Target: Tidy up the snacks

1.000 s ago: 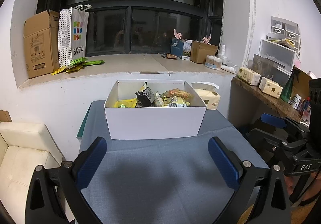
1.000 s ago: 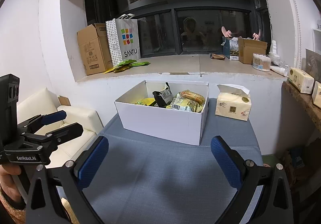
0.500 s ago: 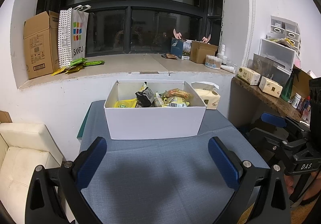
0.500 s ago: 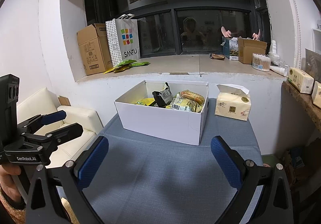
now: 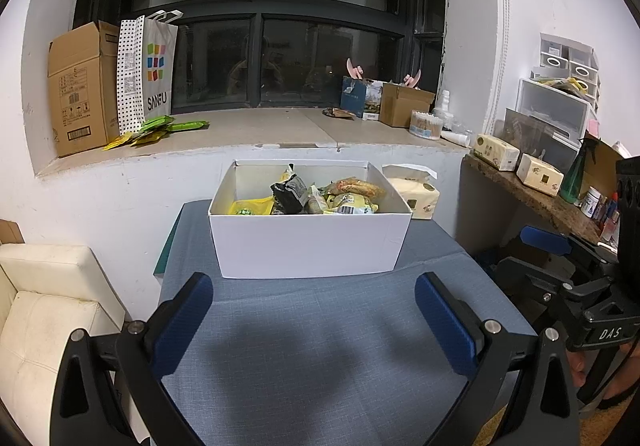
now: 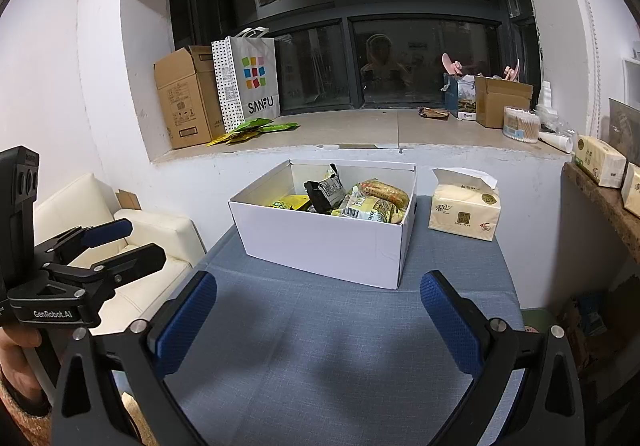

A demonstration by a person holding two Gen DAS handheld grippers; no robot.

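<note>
Both tongs are spread wide and pinch nothing. Through the left wrist camera, my left tong [image 5: 314,300] hangs over the blue table [image 5: 320,366], well back from the white box [image 5: 310,246]. All the snacks [image 5: 316,198] that I can see on the table lie piled in that box: a yellow pack, a black pack, and an orange-brown one on top. None lie on the cloth. My right tong [image 5: 560,274] shows at the side with "DAS" on it. I read "SANFU" on the paper bag [image 5: 150,66] on the sill, with green packets [image 5: 160,128] lying by it. From the right wrist camera, my right tong [image 6: 318,302] also hangs over the table, back from the box [image 6: 324,246]. My left tong [image 6: 116,242] says "GenRobot.AI". A tissue pack [image 6: 464,206] with writing too small for me to read stands just beside the box. I judge this fits two times: snacks already put away, or a heap waiting to be sorted. So I cannot say which move comes next.
</note>
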